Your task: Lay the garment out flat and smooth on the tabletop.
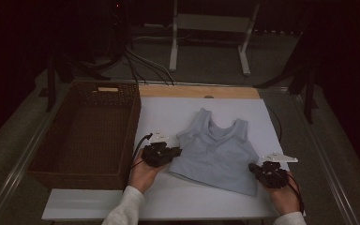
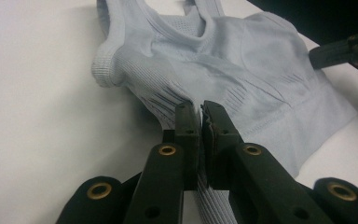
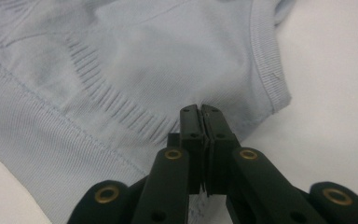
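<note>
A pale blue tank top [image 1: 218,150] is spread flat on the white table [image 1: 168,117], just right of the wicker basket [image 1: 86,136]. The left gripper [image 2: 200,109] is clamped on the garment's side edge, fabric being pinched between its jaws. The right gripper [image 3: 200,112] is likewise closed on cloth near the opposite edge by the hem. Judging from this, both 2 grips are made; folding or lifting, and any placing into the basket, is not yet done.
</note>
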